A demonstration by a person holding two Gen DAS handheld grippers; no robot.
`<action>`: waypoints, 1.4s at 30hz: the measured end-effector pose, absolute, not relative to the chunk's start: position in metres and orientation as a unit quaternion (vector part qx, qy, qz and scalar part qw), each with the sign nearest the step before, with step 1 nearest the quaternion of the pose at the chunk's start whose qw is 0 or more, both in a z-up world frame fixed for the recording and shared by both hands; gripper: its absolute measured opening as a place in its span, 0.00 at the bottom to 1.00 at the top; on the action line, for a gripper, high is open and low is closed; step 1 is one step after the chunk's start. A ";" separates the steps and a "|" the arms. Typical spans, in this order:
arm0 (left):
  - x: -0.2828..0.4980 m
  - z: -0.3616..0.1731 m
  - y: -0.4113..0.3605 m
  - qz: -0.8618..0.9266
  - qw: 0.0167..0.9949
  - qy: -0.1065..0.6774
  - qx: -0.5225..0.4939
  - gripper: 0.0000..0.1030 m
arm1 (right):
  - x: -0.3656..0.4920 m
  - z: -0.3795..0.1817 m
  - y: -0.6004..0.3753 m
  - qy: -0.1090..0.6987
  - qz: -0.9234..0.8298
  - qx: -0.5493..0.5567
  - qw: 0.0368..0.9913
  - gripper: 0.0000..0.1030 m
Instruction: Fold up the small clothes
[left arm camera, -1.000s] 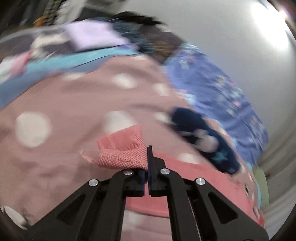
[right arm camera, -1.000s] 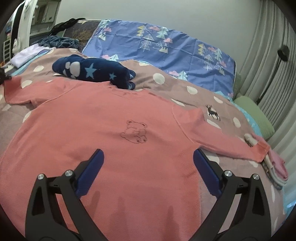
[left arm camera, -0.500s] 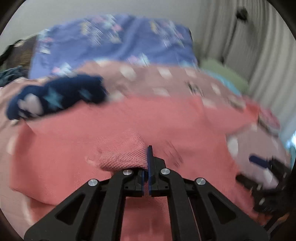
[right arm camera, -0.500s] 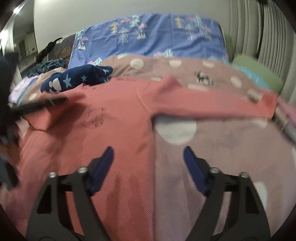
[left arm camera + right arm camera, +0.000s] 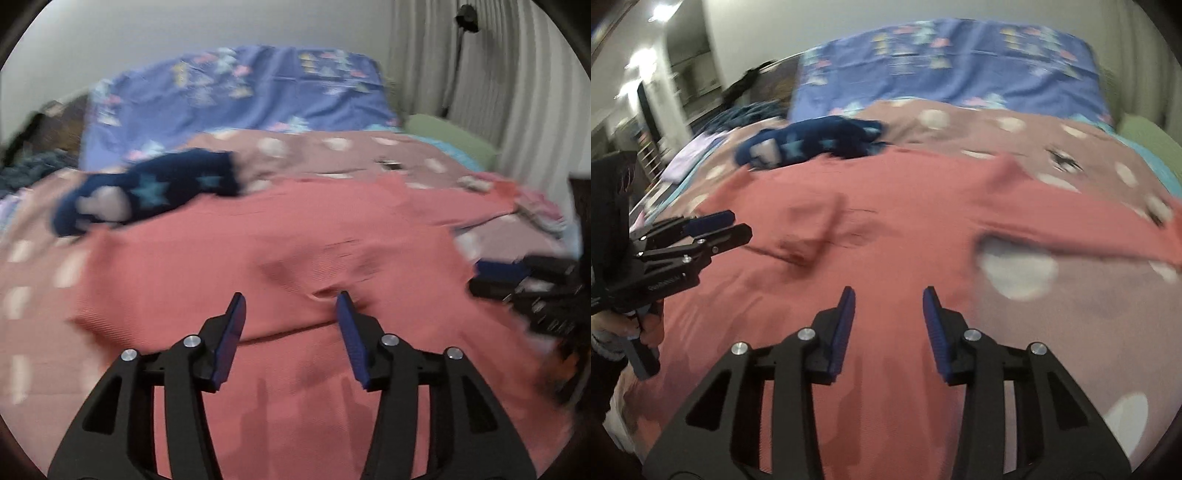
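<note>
Folding is partway: on the left, the left gripper [image 5: 290, 302] has just been opening, jaws now apart with nothing between them, the pink shirt's [image 5: 280, 240] sleeve dropped across its body on the bed [image 5: 332, 155]. Right of it, the right gripper [image 5: 888, 297] has been closing, jaws still apart and empty over the shirt's right edge. The other sleeve [image 5: 1071, 229] runs long to the far right, nearer the right gripper, likely the next fold
</note>
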State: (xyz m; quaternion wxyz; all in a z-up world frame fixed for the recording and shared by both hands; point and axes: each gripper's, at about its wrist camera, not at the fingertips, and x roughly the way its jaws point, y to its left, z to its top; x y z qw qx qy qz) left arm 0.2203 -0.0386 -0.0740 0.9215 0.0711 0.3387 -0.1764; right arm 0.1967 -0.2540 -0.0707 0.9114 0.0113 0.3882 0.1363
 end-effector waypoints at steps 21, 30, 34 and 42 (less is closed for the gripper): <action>0.278 -0.116 0.087 0.023 0.909 0.408 0.084 0.72 | 0.271 -0.107 -0.274 0.462 0.087 0.168 0.866 0.15; 0.281 -0.118 0.090 0.019 0.908 0.413 0.070 0.72 | 0.305 -0.109 -0.250 0.455 0.142 0.178 0.861 0.54; 0.289 -0.116 0.095 0.024 0.909 0.414 0.049 0.72 | 0.320 -0.103 -0.232 0.457 0.126 0.138 0.870 0.04; 0.287 -0.117 0.095 0.043 0.912 0.405 0.047 0.72 | 0.311 -0.042 -0.269 0.368 0.073 0.113 0.920 0.07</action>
